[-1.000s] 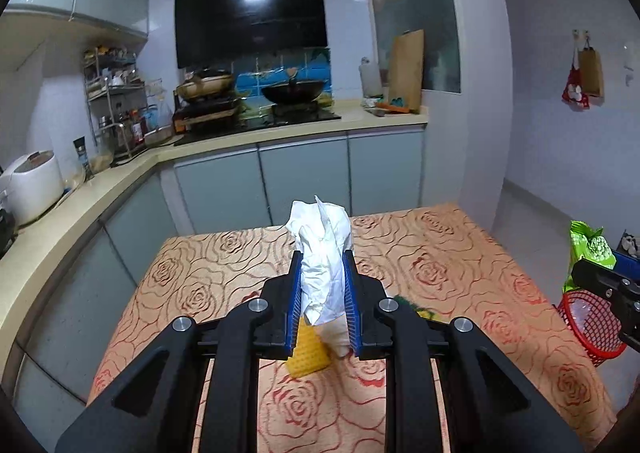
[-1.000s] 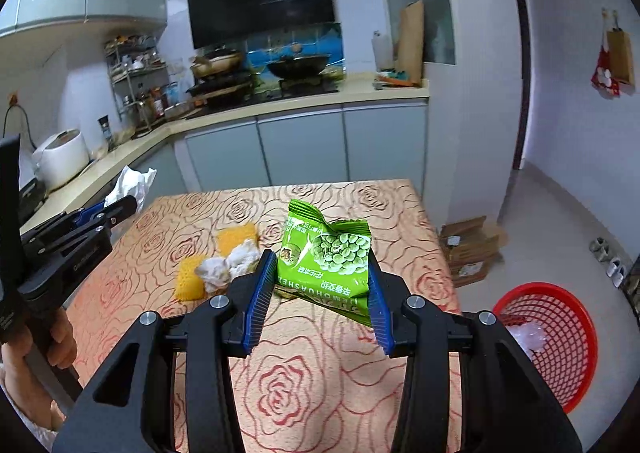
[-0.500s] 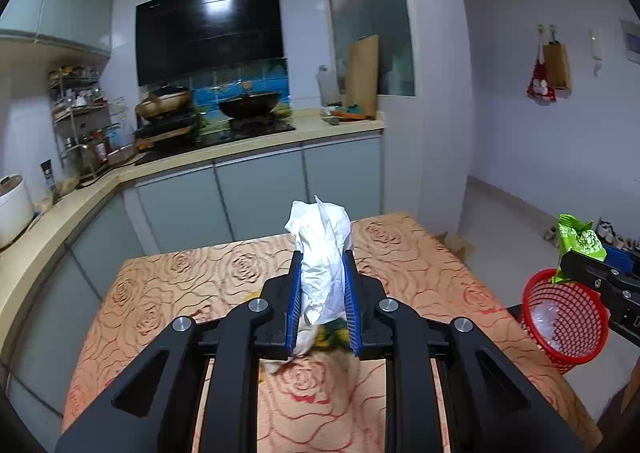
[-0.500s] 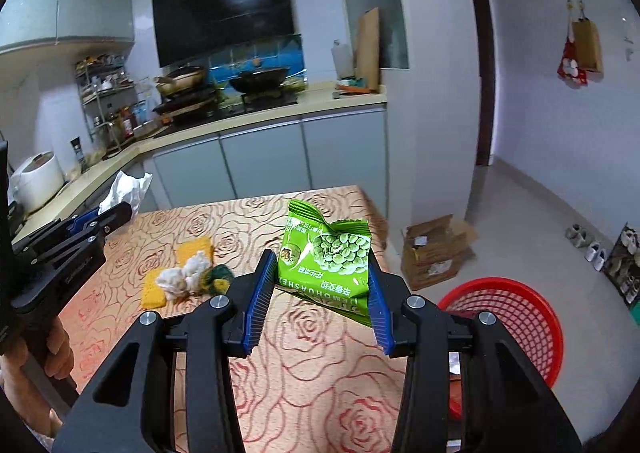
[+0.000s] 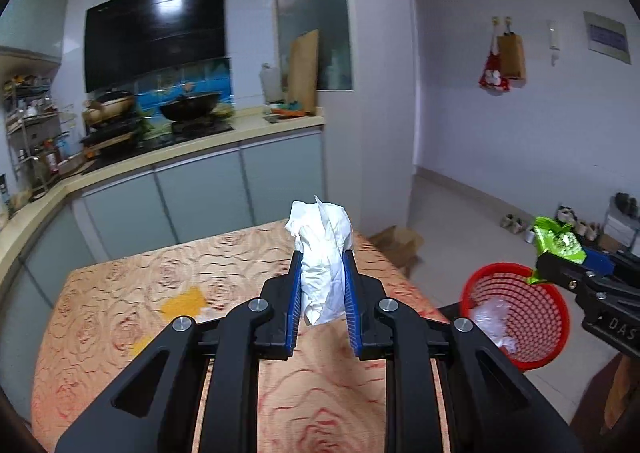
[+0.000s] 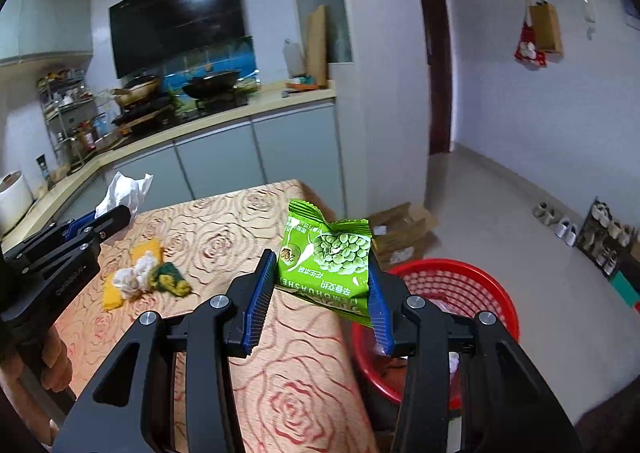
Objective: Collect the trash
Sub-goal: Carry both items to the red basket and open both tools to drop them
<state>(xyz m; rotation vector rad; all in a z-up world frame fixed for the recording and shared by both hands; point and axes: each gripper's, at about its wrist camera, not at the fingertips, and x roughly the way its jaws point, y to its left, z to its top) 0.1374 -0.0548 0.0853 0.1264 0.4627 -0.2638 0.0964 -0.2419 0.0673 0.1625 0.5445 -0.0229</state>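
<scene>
Rose-patterned tablecloth (image 6: 248, 237) holds yellow and white scraps (image 6: 140, 277) we must collect yet — our left gripper (image 5: 322, 285) pinches crumpled white tissue (image 5: 322, 253), right gripper (image 6: 320, 293) clamps green snack packet (image 6: 328, 257) above red mesh basket (image 6: 480, 281) at right.

The bench (image 6: 248, 221) wears an orange cloth patterned with red roses. The tissue (image 5: 324, 257) is white, the snack bag (image 6: 326, 253) bright green with printed peas, the basket (image 6: 496, 293) red mesh. Both claws are black with blue pads (image 6: 260, 293). Yellow sponges (image 6: 146, 249) lie on the cloth.
</scene>
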